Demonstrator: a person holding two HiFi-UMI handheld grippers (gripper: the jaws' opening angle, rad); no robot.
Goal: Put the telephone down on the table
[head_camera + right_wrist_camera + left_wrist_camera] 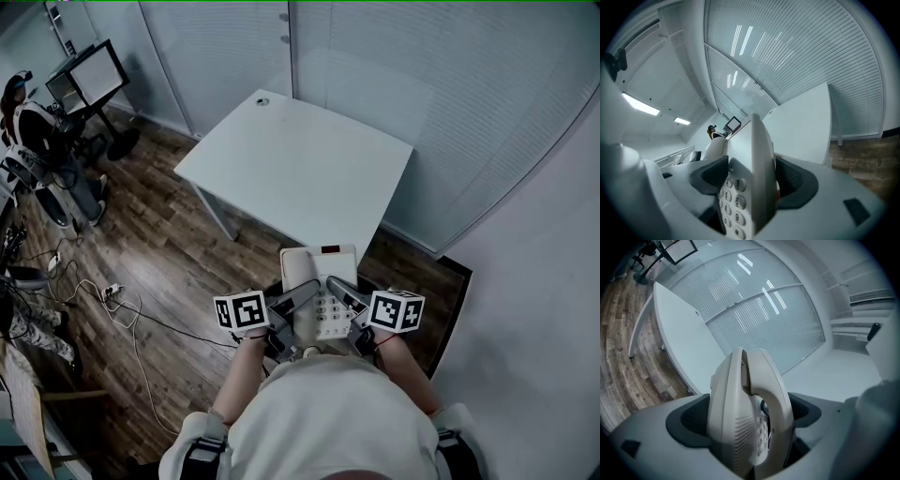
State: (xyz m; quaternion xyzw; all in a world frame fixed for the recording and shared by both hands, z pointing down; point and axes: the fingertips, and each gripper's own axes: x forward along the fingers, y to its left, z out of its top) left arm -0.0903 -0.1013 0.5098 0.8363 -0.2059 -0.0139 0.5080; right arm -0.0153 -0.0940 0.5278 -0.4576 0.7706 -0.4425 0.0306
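Head view puts the left gripper (302, 298) and the right gripper (339, 291) close to the person's body. Each is clamped on one side of the telephone (317, 267), which is held in the air with its keypad up and handset cradled. Beyond it stands the white worktop (300, 169), and the telephone seems just short of its near edge. The lift looks done. Reaching over the worktop, lowering and letting go remain.

Both gripper views chop off the telephone's (750, 418) bottom end, and the head view's left edge clips the far-off person (37, 141).
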